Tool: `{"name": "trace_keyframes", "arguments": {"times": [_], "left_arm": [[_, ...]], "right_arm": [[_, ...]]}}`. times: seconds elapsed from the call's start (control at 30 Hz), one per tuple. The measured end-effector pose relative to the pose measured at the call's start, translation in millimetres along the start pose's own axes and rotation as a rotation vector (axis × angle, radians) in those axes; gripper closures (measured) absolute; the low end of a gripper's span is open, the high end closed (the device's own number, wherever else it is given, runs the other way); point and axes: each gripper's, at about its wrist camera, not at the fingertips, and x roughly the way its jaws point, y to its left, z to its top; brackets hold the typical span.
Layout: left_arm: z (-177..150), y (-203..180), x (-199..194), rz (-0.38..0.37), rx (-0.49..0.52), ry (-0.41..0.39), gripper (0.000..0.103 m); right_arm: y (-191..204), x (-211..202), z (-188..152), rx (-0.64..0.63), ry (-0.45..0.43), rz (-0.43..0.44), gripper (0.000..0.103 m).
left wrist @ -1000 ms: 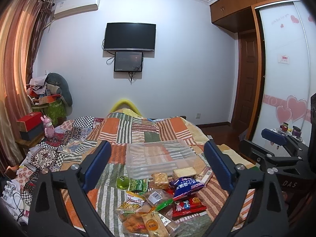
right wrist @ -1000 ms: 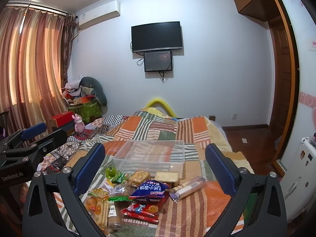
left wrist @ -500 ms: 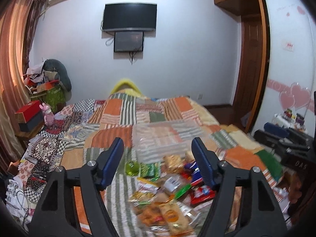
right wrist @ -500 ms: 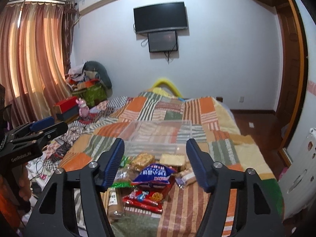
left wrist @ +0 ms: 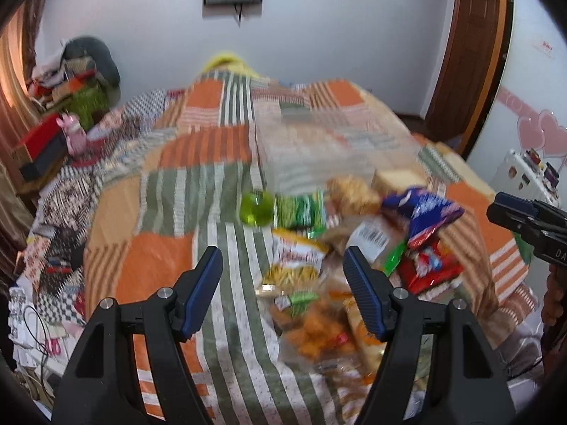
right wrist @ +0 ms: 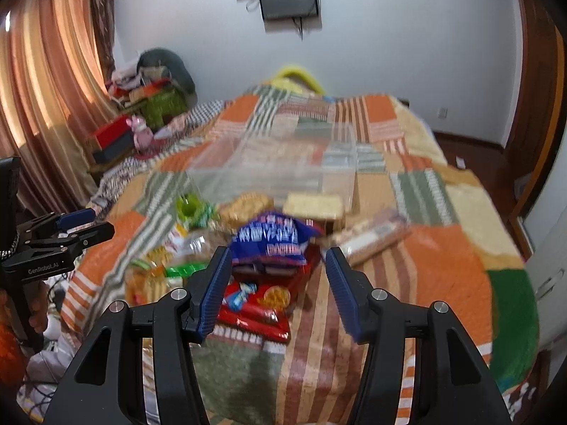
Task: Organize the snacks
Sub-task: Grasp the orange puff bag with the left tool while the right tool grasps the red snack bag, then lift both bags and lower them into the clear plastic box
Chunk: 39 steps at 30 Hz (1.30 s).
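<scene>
A pile of snack packets lies on the patchwork bed [left wrist: 184, 184]: a blue bag [right wrist: 271, 235], a red packet [right wrist: 258, 304], a green cup [left wrist: 257, 209], a green packet [left wrist: 301, 210], a yellow-white bag [left wrist: 297, 258] and an orange snack bag [left wrist: 315, 326]. A clear plastic bin [right wrist: 276, 166] stands just behind them, also in the left wrist view [left wrist: 319, 148]. My left gripper [left wrist: 283, 265] is open above the pile's left side. My right gripper [right wrist: 278, 265] is open, just above the blue bag and red packet. Both hold nothing.
Curtains [right wrist: 46, 88] hang on the left wall. A cluttered side table [left wrist: 46, 141] with a red box and pink toy stands beside the bed. A wooden door [left wrist: 464, 53] is at the right. A screen [right wrist: 287, 0] hangs on the far wall.
Both grippers have tilted down and moved in toward the snack pile, and their jaws have narrowed. The view is blurred by the motion.
</scene>
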Motion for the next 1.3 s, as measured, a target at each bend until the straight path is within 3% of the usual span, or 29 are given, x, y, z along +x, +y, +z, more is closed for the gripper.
{"name": "trace_keyframes", "arguments": {"times": [0.33, 0.5, 0.77, 0.87, 1.0, 1.17, 1.3], "left_arm": [[-27, -3, 45, -0.079, -0.024, 0.185, 0.033], [-39, -6, 66, -0.111, -0.037, 0.250, 0.033], [-44, -5, 81, -0.127, -0.054, 0.281, 0.034], [-44, -8, 83, -0.126, -0.034, 0.279, 0.049], [-44, -10, 81, -0.112, -0.016, 0.268, 0.051], [-42, -7, 76, -0.090, -0.021, 0.252, 0.052], [-36, 0, 67, -0.070, -0.035, 0.224, 0.053]], "right_arm": [[6, 49, -17, 0.010, 0.177, 0.033, 0.050], [11, 65, -18, 0.014, 0.211, 0.045, 0.029], [15, 86, -15, 0.032, 0.240, 0.058, 0.016], [17, 94, -16, 0.031, 0.253, 0.041, 0.016], [21, 96, -18, -0.017, 0.254, 0.004, 0.018], [16, 93, -17, -0.038, 0.248, -0.020, 0.038], [12, 88, -18, -0.040, 0.243, -0.020, 0.039]]}}
